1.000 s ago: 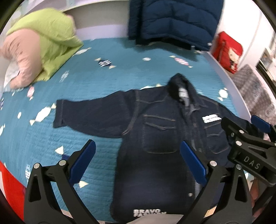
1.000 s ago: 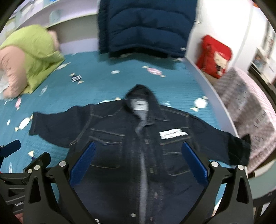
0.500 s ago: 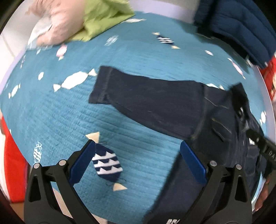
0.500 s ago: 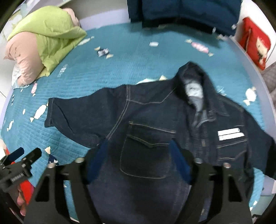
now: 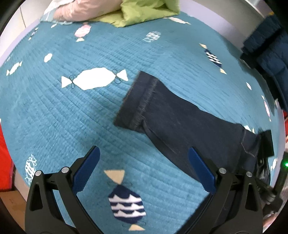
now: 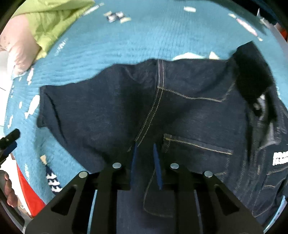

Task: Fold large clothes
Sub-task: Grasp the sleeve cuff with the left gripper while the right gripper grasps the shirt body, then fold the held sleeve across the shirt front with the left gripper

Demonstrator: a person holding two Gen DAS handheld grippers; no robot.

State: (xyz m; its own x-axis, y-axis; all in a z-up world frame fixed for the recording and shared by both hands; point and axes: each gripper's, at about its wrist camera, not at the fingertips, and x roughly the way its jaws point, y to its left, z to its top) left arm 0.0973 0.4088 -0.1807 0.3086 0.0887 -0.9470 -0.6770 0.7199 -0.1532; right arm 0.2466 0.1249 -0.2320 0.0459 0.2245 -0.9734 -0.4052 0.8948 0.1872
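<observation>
Denim, dark indigo with tan topstitching, fills most of what we see: a large button-front denim jacket [image 6: 189, 111] lies spread flat, front up, on a teal quilted bedspread [image 5: 75, 111] printed with white and navy candy shapes. In our right wrist view the chest pocket, the shoulder seam and a white printed logo at the far right edge all show, with the dark collar bunched toward the upper right.

Our right gripper [image 6: 146, 162] points steeply down at the jacket near the armpit seam, just left of the chest pocket. Its blue-padded jaws are closing and stand only a narrow gap apart, with a strip of denim showing between them; we cannot tell whether the pads already press on the cloth.

Our left gripper [image 5: 144, 172] hangs over the bedspread with its blue-padded jaws wide apart and nothing between them. Below them sits a navy-and-white striped candy print. The jacket's sleeve [image 5: 171, 115] stretches across that view, its stitched cuff lying flat up and to the right of the jaws, and the right-hand jaw overlaps the sleeve's lower edge in the picture.

At the head of the bed rest a lime-green and pink pillow pile [image 5: 136, 12], and a navy puffer coat [image 5: 270, 48] hangs at the right.
</observation>
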